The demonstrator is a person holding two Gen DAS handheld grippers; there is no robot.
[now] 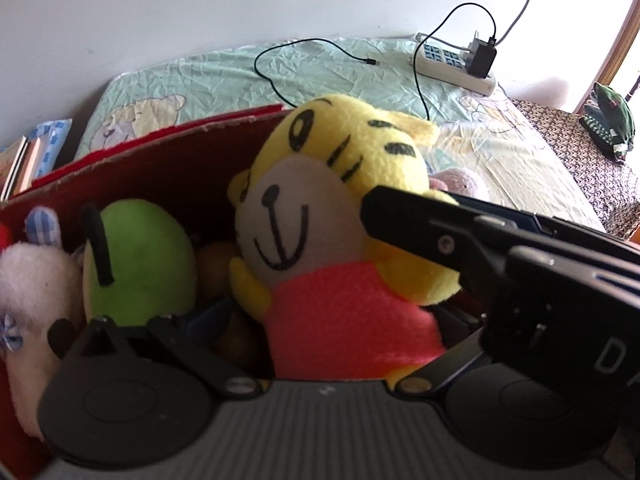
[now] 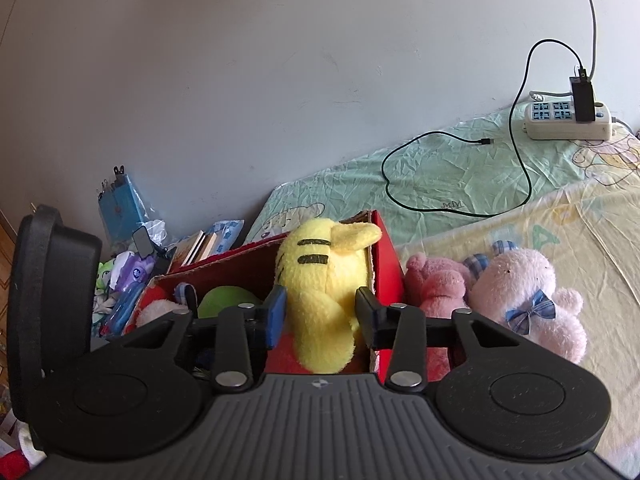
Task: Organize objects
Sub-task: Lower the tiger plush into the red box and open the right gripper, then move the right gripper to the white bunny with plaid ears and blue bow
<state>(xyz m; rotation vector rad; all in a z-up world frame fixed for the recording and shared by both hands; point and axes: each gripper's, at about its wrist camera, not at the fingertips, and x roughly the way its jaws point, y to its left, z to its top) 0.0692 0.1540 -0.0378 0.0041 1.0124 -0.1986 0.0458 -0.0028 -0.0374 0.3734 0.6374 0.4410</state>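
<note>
The bed (image 2: pixel 460 184), w/ a crinkled green-and-yellow cartoon sheet, fills the background in both views; on it stands an open red cardboard box (image 2: pixel 386 264) already part-filled w/ soft toys. Just beside the box on its right, lying on the sheet, are a pale pink plush with a blue checked bow (image 2: pixel 532 300) and a darker pink plush (image 2: pixel 436 280), touching each other, both not yet boxed. Inside the box: a green plush (image 1: pixel 140 260) and a white fluffy plush (image 1: pixel 28 280) at the left end. The thing in hand is the yellow tiger plush (image 1: pixel 340 208), red shirt, sitting upright at the box's right end, head above the rim. The right gripper (image 2: pixel 320 312) straddles its back; jaws look closed onto the body, blue pad on one side, black on the other, pile bulging round them, so I judge it gripping, though contact is partly hidden by fur. The left gripper (image 1: pixel 260 328) sits low in front of the tiger; its fingertips are hidden under the toys, so can't tell if open or closed. Handling, my guess: very light, squashy, no fragility, fur gives decent friction but stuffing compresses, so a shallow pinch on an ear or limb may slip or let it dangle; best taken across the torso or neck, squeezed well in. Farther back lie a power strip (image 2: pixel 568 124) w/ a black charger cable (image 2: pixel 440 200), well apart from the box.
</note>
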